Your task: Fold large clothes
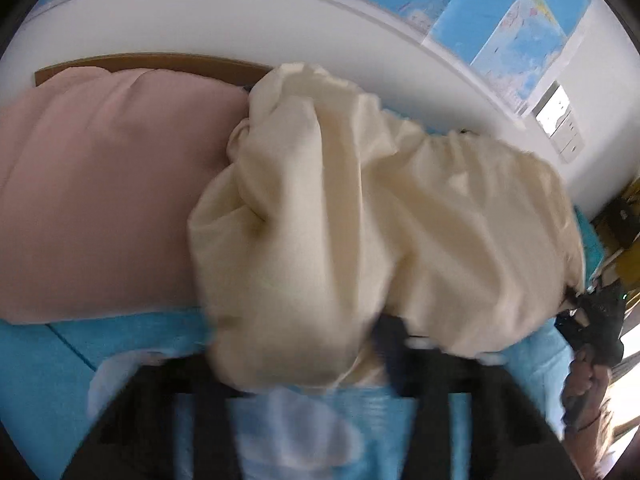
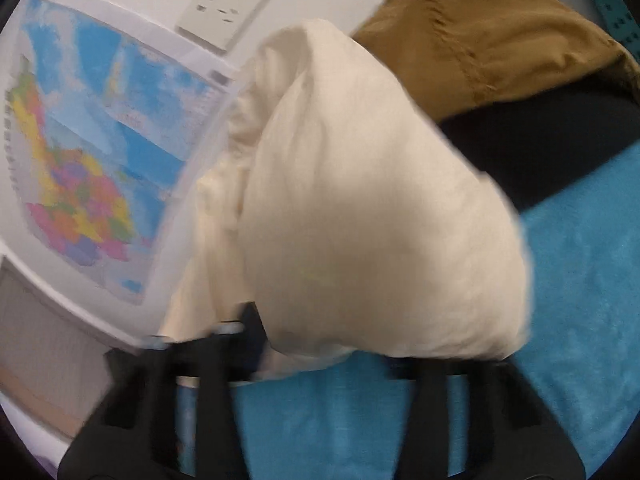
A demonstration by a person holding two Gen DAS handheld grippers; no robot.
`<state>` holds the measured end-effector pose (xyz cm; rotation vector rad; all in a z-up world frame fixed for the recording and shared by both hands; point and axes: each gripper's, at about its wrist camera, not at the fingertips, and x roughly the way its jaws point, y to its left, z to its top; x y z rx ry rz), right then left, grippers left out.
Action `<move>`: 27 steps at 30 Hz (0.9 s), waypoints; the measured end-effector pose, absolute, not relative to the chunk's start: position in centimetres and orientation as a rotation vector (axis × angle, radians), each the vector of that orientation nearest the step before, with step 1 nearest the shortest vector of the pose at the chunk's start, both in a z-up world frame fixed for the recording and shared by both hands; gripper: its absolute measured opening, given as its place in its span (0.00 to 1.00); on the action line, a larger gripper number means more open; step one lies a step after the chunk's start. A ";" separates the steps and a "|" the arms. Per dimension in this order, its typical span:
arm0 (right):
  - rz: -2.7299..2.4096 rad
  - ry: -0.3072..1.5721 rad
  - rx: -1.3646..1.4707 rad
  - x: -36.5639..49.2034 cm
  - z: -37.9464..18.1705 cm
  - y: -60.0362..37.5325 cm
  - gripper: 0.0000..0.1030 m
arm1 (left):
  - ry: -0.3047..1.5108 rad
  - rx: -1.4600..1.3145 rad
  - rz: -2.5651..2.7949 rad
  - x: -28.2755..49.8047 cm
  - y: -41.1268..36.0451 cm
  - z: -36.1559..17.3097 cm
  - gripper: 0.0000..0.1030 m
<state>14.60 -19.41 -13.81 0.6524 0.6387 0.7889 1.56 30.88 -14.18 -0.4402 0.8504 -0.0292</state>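
A cream garment (image 1: 360, 220) lies bunched over the blue cover, filling the middle of the left wrist view. Its lower fold runs down between the black fingers of my left gripper (image 1: 320, 364), which is shut on it; the cloth hides the fingertips. At the right edge my right gripper (image 1: 596, 312), held by a hand (image 1: 588, 384), pinches the garment's far end. In the right wrist view the cream garment (image 2: 380, 220) rises as a lifted mound from my right gripper (image 2: 328, 356), whose fingertips are buried in it.
A pink pillow (image 1: 100, 200) lies at the left against a brown headboard (image 1: 160, 60). A brown garment (image 2: 500, 40) and a black one (image 2: 540, 152) lie behind the cream one on the blue cover (image 2: 580, 320). A map (image 2: 100, 140) and a socket (image 2: 224, 8) are on the wall.
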 end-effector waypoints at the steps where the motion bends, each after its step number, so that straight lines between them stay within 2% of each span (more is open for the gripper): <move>1: 0.802 0.629 0.632 14.0 -13.2 -19.7 0.20 | 0.831 -0.453 -0.035 1.0 30.9 -13.3 0.20; 6: 0.935 0.587 0.582 9.0 -8.4 -22.2 0.17 | 0.777 -0.556 -0.131 -3.5 32.1 -10.1 0.17; 9: 0.972 0.578 0.536 5.9 -7.3 -24.2 0.18 | 0.799 -0.592 -0.216 -7.1 32.1 -10.8 0.20; 11: 0.928 0.626 0.495 5.4 -8.7 -24.6 0.25 | 0.845 -0.578 -0.212 -8.3 31.4 -12.2 0.25; 13: 0.851 0.730 0.487 6.3 -11.3 -24.4 0.32 | 0.931 -0.479 -0.133 -8.8 29.8 -14.7 0.44; 15: 0.761 0.814 0.493 7.4 -14.3 -24.5 0.46 | 0.950 -0.428 -0.074 -8.8 29.0 -15.6 0.55; 16: 0.752 0.824 0.513 7.6 -15.2 -24.8 0.58 | 0.926 -0.411 -0.064 -9.1 28.7 -15.3 0.55; 19: 0.731 0.780 0.548 6.7 -15.4 -26.5 0.67 | 0.844 -0.357 -0.011 -10.2 28.3 -13.1 0.58; 20: 0.715 0.752 0.522 5.8 -14.9 -27.1 0.74 | 0.814 -0.348 0.005 -10.8 28.2 -12.4 0.58; 22: 0.660 0.700 0.456 4.4 -14.2 -28.3 0.76 | 0.748 -0.329 0.058 -12.2 28.3 -10.9 0.67; 24: 0.583 0.647 0.368 2.8 -13.6 -29.0 0.79 | 0.664 -0.292 0.150 -13.4 27.9 -9.4 0.67; 27: 0.515 0.579 0.281 2.1 -13.8 -28.7 0.74 | 0.568 -0.277 0.120 -14.1 27.1 -7.4 0.70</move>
